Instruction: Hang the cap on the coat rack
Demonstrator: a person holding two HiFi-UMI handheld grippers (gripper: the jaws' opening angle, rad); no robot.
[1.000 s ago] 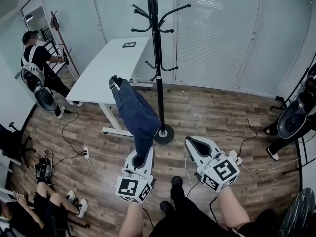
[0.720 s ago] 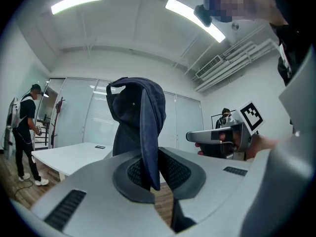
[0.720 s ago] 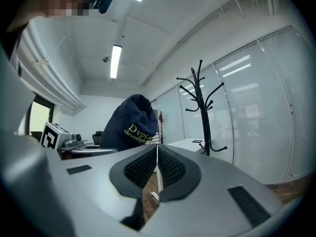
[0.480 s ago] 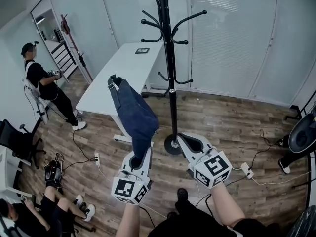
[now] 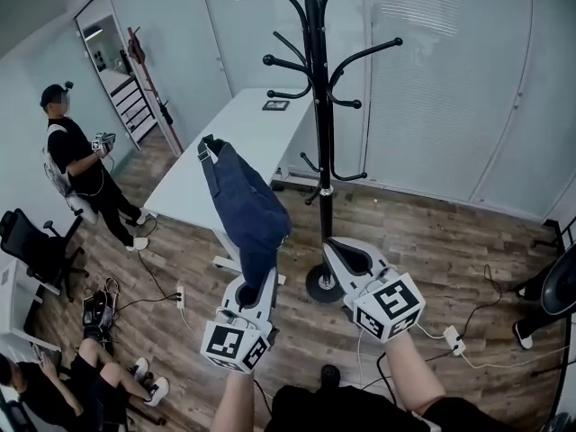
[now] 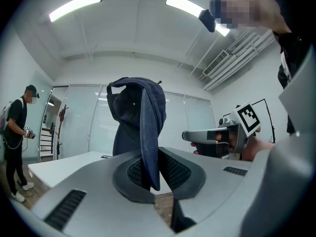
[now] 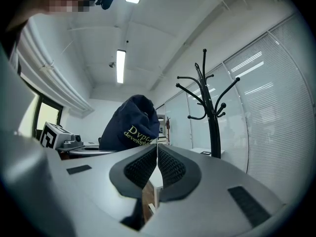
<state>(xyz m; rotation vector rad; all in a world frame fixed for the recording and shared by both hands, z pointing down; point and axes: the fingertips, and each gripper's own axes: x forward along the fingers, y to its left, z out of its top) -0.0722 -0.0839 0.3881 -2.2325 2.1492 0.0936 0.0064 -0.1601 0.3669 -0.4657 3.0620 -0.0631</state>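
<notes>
One white table (image 5: 225,142) on brown plank floor (image 5: 432,241), black coat rack (image 5: 322,133) beside, our left gripper (image 5: 256,286) clamped the navy fabric cap (image 5: 243,205) above it, right gripper (image 5: 346,255) closed empty.

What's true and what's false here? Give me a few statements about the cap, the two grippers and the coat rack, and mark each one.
1. The left gripper is shut on the dark blue cap. True.
2. The cap hangs on a hook of the coat rack. False: the left gripper holds it up to the left of the rack's pole, and it touches no hook.
3. The right gripper holds nothing. True: its jaws are together with nothing between them.
4. The coat rack stands on the white table. False: its round base stands on the wood floor beside the table.
</notes>
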